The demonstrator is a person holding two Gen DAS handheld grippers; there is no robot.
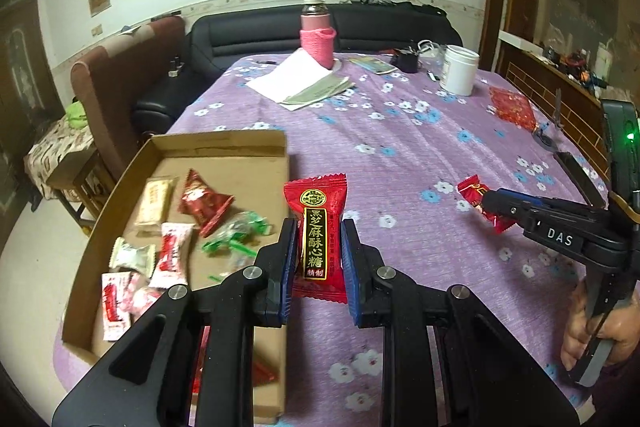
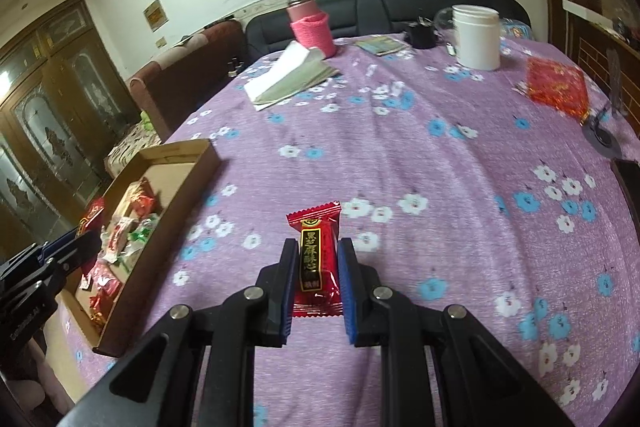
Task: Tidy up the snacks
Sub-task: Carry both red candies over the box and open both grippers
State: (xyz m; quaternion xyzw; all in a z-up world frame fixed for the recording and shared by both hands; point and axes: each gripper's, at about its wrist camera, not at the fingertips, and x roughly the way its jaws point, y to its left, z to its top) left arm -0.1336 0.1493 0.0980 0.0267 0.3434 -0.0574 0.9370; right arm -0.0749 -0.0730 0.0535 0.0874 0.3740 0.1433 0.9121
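Observation:
My left gripper [image 1: 318,239] is shut on a red candy packet [image 1: 316,223] with a black and gold label, held just right of the cardboard tray's [image 1: 224,147] near right wall. The tray holds several wrapped snacks [image 1: 200,205]. My right gripper [image 2: 316,259] is shut on a second red candy packet [image 2: 316,255] of the same kind, above the purple flowered tablecloth [image 2: 440,167]. In the left wrist view the right gripper [image 1: 490,207] shows at the right, closed on its red packet [image 1: 472,189]. In the right wrist view the left gripper [image 2: 80,243] shows over the tray [image 2: 188,183].
At the far end of the table stand a pink sleeved bottle [image 1: 316,35], a white jar [image 1: 460,69], folded papers [image 1: 300,83] and a red patterned packet [image 1: 514,107]. A dark sofa [image 1: 320,27] lies behind. A black phone [image 2: 630,179] lies at the right edge.

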